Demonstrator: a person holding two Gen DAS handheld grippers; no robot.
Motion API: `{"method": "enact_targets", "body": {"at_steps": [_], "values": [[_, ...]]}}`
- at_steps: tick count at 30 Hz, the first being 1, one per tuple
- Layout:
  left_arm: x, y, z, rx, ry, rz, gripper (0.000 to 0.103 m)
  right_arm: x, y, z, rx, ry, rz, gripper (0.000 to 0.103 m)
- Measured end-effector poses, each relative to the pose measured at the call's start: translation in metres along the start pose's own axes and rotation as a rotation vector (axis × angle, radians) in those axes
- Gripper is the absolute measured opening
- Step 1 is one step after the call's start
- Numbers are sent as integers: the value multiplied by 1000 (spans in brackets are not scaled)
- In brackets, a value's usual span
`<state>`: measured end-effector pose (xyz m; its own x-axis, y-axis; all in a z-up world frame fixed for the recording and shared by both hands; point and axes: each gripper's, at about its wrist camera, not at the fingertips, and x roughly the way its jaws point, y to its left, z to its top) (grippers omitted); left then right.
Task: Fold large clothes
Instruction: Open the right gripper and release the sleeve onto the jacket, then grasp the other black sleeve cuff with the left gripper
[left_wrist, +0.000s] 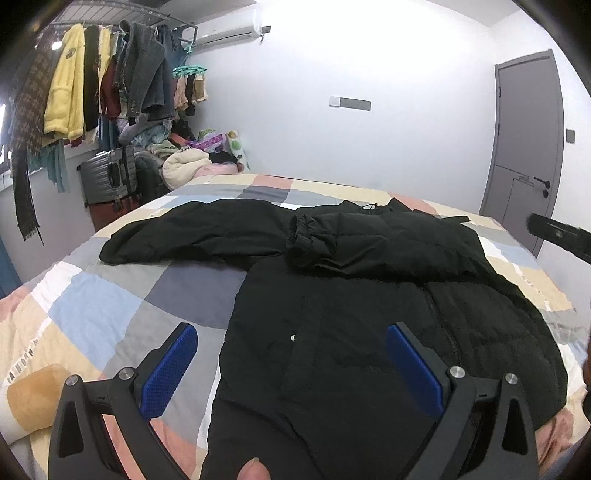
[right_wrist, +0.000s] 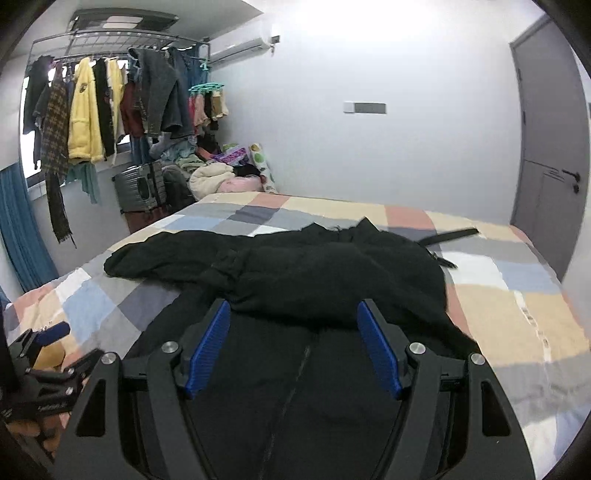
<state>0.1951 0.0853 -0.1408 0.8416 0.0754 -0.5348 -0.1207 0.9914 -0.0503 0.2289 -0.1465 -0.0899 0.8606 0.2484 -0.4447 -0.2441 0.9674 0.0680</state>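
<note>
A large black padded jacket (left_wrist: 351, 314) lies spread on the patchwork bedspread (left_wrist: 110, 295). One sleeve (left_wrist: 192, 232) stretches out to the left; the other sleeve (left_wrist: 332, 240) is folded across the chest, its elastic cuff facing left. My left gripper (left_wrist: 291, 334) hovers open over the jacket's lower left part, nothing between its blue pads. In the right wrist view the same jacket (right_wrist: 314, 273) fills the middle, and my right gripper (right_wrist: 293, 310) hangs open above its zipper, holding nothing. The left gripper (right_wrist: 48, 343) shows at that view's left edge.
A rack of hanging clothes (left_wrist: 92, 85) and a grey suitcase (left_wrist: 107, 177) stand at the back left beside a heap of laundry (left_wrist: 184, 162). A grey door (left_wrist: 524, 147) is at the right. A black strap (right_wrist: 448, 236) lies on the bed past the jacket. Bare bedspread (right_wrist: 517, 314) lies right of the jacket.
</note>
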Motion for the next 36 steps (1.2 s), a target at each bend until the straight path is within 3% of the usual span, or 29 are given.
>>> {"method": "enact_targets", "body": {"at_steps": [10, 17, 23, 29, 36], "values": [[0, -9, -3, 7, 7, -2, 103, -45, -18, -39, 49, 2, -24, 72], [3, -14, -3, 14, 23, -7, 103, -52, -22, -69, 50, 59, -58, 72], [10, -6, 2, -38, 62, -43, 103, -50, -25, -75, 50, 42, -55, 73], [32, 32, 47, -102, 94, -78, 103, -44, -31, -80, 69, 34, -53, 73], [91, 125, 112, -170, 145, -56, 103, -33, -36, -82, 86, 47, -76, 76]]}}
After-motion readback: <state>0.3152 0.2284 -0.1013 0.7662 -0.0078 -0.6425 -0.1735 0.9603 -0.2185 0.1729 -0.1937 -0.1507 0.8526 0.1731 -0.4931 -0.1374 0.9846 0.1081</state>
